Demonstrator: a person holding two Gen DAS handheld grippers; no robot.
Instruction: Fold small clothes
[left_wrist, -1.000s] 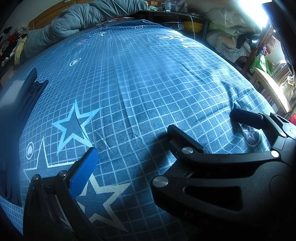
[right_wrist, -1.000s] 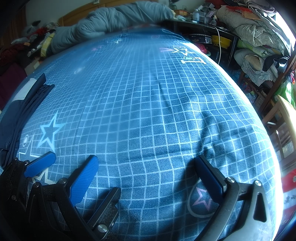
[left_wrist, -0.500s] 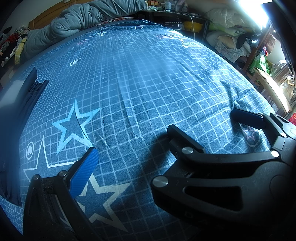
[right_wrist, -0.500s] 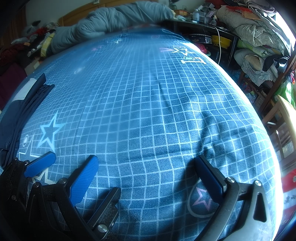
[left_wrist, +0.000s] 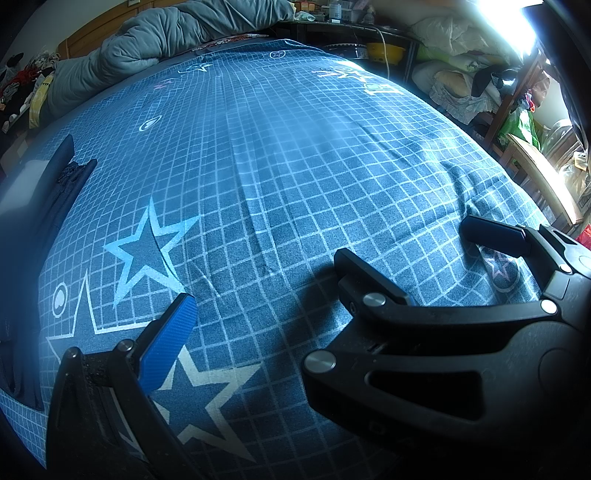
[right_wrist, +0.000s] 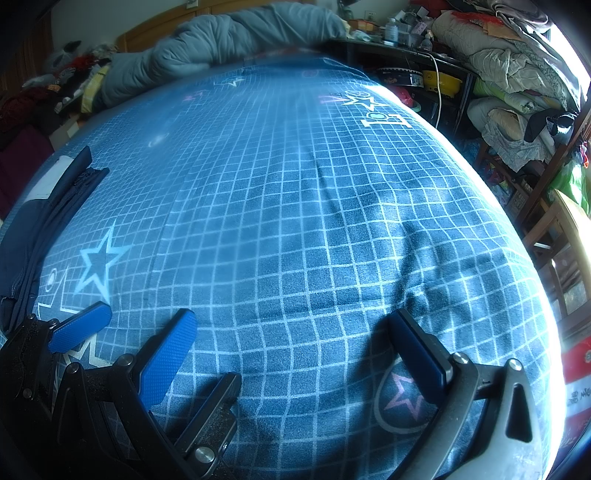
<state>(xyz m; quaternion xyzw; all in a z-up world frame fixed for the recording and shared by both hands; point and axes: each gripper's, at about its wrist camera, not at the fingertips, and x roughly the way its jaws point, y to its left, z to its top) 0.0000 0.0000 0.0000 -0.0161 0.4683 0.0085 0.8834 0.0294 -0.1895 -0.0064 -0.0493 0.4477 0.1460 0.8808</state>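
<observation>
Left wrist view: left gripper (left_wrist: 255, 336) spread wide, empty, over grid-print bedsheet (left_wrist: 295, 166); right gripper (left_wrist: 406, 251) at 3 o'clock, also wide. Dark navy garment (left_wrist: 55, 192) at 9 o'clock on bed edge, well apart.
Right wrist view: right gripper (right_wrist: 295, 343) wide, empty; left gripper (right_wrist: 125, 328) at 8 o'clock; garment (right_wrist: 40, 221) at 9; grey duvet (right_wrist: 221, 40) at 12; clutter shelf (right_wrist: 509, 74) at 2.

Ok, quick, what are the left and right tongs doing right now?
Left tongs: open, holding nothing.
Right tongs: open, holding nothing.
</observation>
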